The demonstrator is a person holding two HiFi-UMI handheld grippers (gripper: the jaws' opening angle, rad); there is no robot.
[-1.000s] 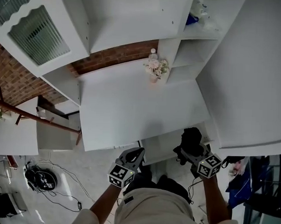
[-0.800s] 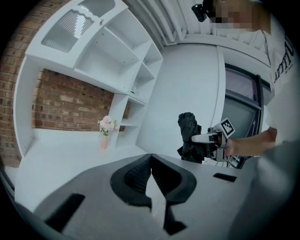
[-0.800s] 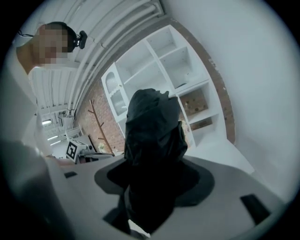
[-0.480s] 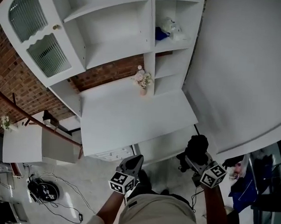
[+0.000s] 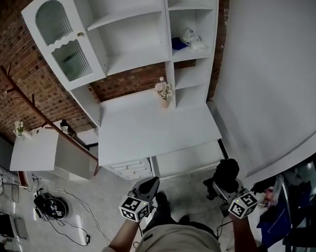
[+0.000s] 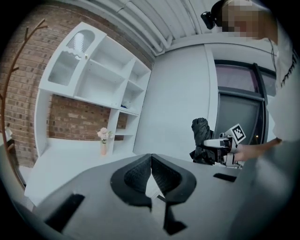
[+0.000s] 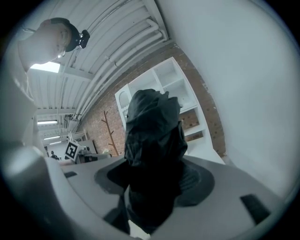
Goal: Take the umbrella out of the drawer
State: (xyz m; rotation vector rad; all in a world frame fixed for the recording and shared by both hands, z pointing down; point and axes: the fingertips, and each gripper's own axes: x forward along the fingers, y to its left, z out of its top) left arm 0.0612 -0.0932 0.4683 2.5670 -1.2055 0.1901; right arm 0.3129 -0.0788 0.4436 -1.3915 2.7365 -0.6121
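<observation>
A black folded umbrella stands upright between the jaws of my right gripper, which is shut on it in front of the desk's right end. In the right gripper view the umbrella fills the centre and hides both pads. My left gripper hangs in front of the desk's middle, shut, with nothing in it; its pads meet at the tip. From there the umbrella shows at the right. The wide white drawer sits under the desk top, ahead of both grippers.
A white desk carries a small vase of flowers below white shelving. Small drawers sit under its left side. A large white panel stands at the right, a low white table and cables at the left.
Both grippers have drawn back from the desk and risen, the umbrella still in the right one. More of the shelving and the floor shows now.
</observation>
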